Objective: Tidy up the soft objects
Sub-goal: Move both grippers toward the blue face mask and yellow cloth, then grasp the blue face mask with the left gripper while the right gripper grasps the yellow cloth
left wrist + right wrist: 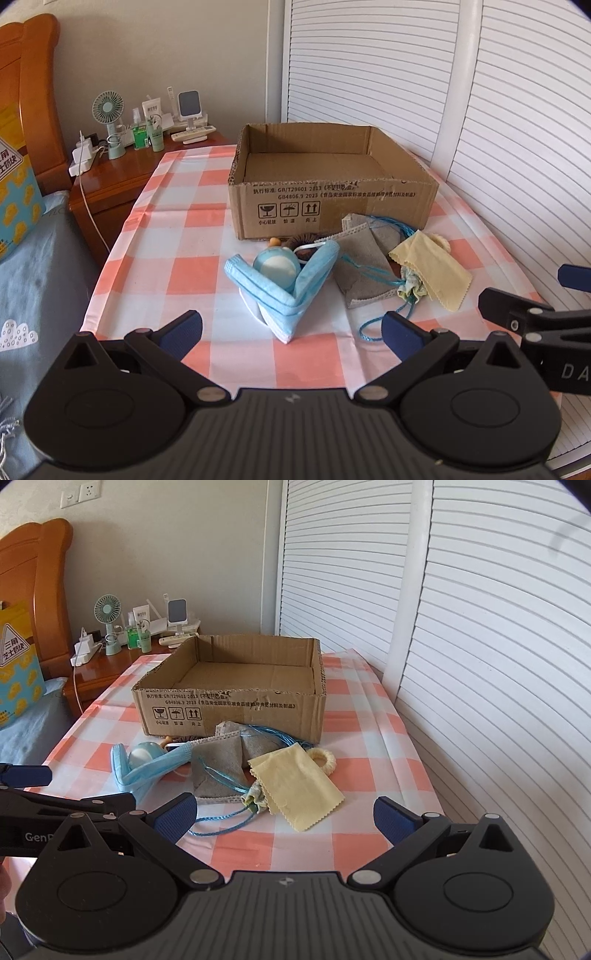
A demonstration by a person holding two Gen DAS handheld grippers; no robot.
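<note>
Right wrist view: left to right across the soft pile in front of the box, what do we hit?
Blue face mask → grey pouch → yellow cloth → cream fabric ring.

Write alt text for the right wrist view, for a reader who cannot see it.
The open right claw hovers over a pink-checked table where a yellow cloth, a grey drawstring pouch and a blue face mask lie in front of an empty cardboard box. The left claw's tip shows at the left edge.
</note>
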